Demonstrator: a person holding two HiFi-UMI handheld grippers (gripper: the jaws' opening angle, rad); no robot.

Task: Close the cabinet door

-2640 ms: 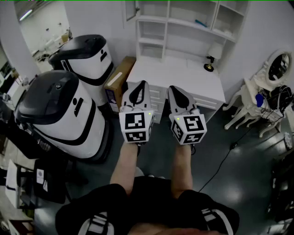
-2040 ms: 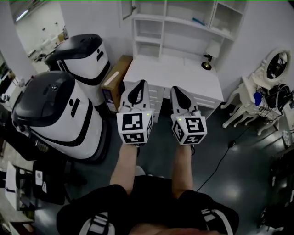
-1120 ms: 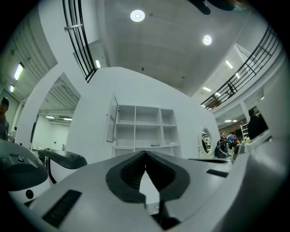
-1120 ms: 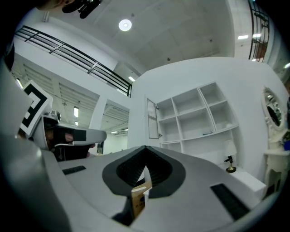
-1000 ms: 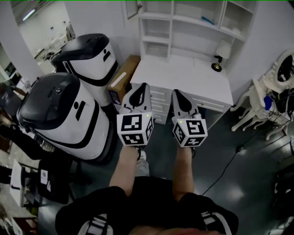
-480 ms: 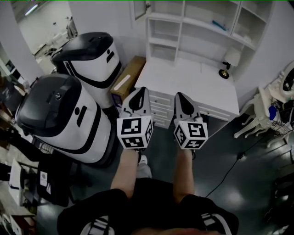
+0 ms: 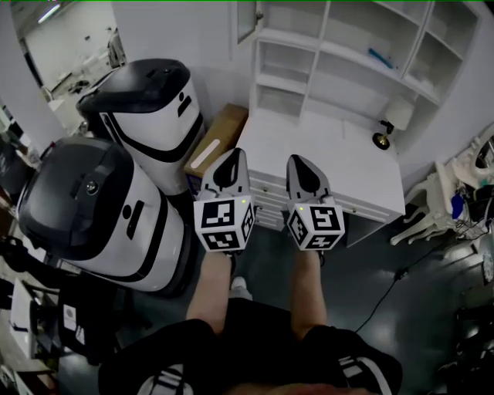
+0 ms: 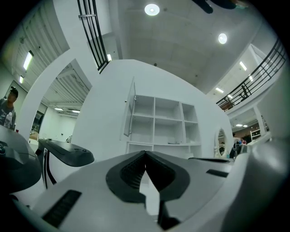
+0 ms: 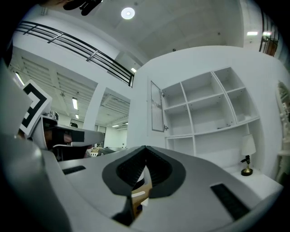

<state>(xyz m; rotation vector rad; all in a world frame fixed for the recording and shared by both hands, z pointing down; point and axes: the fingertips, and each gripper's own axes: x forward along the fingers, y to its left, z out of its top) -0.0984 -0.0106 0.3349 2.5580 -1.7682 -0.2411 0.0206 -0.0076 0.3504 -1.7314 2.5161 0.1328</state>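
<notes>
Cabinet door is hanging open at top centre of the head view, on the shelf unit's left edge, well apart from both claws. Left gripper and right gripper are sitting mid-frame, jaws pressed together, gripping nothing. Step in hand is probably the approach; the next move is calling for reaching up and pushing the door flat.

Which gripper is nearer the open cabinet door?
Left. The left gripper is short of and below the door, roughly in line with it. The right gripper is further right, facing the desk's middle.
</notes>
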